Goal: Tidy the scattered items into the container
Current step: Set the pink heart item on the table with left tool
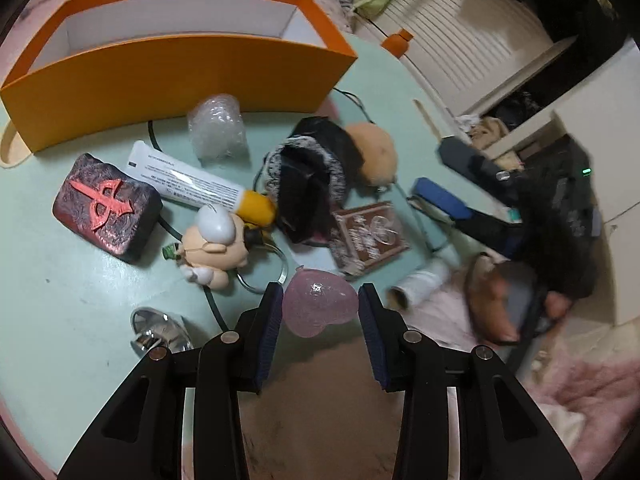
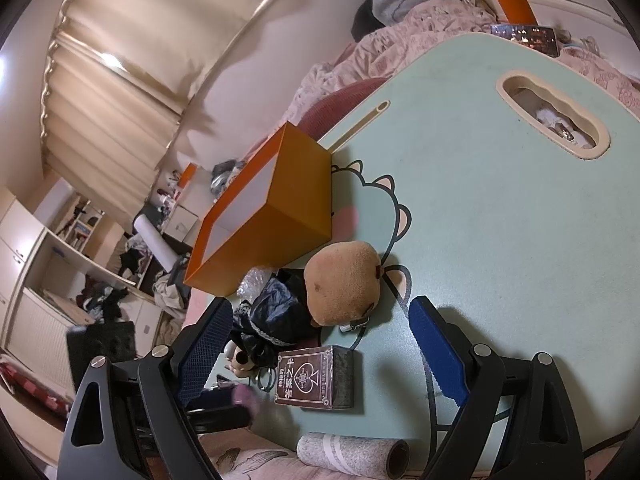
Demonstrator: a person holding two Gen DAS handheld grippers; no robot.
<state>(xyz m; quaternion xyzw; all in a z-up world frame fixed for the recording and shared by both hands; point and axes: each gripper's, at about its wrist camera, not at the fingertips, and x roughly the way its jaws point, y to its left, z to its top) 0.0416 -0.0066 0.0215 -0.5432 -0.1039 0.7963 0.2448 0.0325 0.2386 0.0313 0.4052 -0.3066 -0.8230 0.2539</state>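
Left wrist view: my left gripper [image 1: 320, 308] pinches a glittery pink heart [image 1: 318, 304] between ribbed blue pads above the mint table [image 1: 60, 272], well short of the orange box [image 1: 180, 68]. My right gripper [image 2: 320, 340] gapes wide over a plush brown toy [image 2: 342, 282].

Open orange box [image 1: 180, 76] stands at the worktop's far edge; figurine [image 1: 212, 244], tube [image 1: 188, 182], pink heart [image 1: 318, 304] lie scattered before it.

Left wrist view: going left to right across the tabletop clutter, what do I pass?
Mahjong tile block → white tube → black frilly cloth → tan plush → brown card box.
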